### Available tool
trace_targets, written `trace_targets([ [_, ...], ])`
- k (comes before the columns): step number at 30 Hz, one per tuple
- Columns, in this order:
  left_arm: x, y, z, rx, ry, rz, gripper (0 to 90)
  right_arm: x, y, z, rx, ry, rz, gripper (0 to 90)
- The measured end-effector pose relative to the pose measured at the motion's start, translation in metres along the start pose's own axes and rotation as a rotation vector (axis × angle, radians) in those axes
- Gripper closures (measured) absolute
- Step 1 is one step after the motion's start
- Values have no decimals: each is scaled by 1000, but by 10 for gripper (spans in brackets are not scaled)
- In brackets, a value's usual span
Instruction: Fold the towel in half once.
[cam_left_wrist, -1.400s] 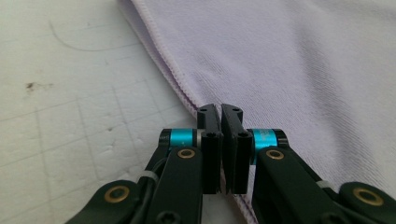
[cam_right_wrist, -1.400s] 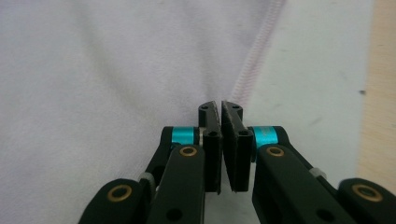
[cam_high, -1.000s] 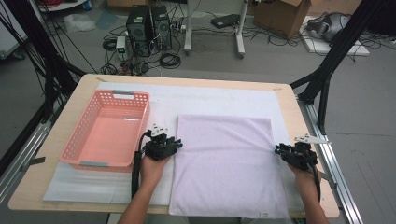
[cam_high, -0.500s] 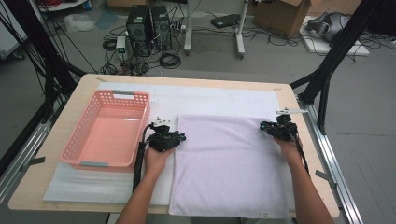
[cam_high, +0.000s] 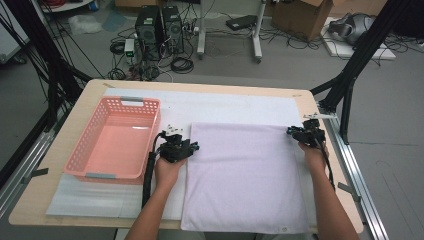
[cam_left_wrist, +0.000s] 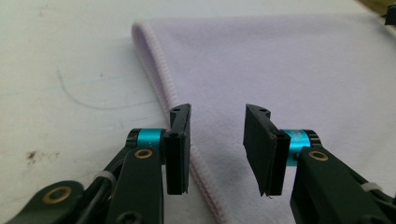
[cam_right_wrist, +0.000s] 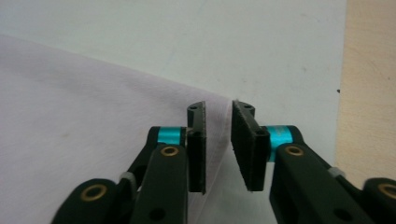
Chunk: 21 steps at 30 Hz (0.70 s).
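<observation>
Lilac cloth (cam_high: 245, 175), spread flat on white padding (cam_high: 225, 107) over the bench (cam_high: 82, 107), right of a pink basket (cam_high: 117, 137). Left claw (cam_left_wrist: 217, 144): jaws apart, just widened, straddling the cloth's left hem without pressing. Right claw (cam_right_wrist: 218, 144): at the far right corner, jaws narrowly apart, just widened, cloth edge between them, unclamped.
</observation>
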<state>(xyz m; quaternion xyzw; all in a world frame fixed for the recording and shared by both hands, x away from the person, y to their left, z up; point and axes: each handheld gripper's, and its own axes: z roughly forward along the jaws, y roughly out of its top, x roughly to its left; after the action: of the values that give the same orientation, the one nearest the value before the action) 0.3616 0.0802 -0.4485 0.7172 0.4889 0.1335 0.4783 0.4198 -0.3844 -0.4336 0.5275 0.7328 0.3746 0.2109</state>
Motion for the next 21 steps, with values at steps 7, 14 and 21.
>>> trace_targets([
  [7, -5, 6, -16, -122, -102, 37, 401, 9, -13, -59, -89, 67, -47, 571],
  [14, -14, 5, -25, -163, -124, 145, 423, 21, -48, -101, -113, 163, -56, 310],
  [21, -18, 7, -35, -157, -116, 90, 251, 29, -76, -119, -134, 150, -88, 178],
])
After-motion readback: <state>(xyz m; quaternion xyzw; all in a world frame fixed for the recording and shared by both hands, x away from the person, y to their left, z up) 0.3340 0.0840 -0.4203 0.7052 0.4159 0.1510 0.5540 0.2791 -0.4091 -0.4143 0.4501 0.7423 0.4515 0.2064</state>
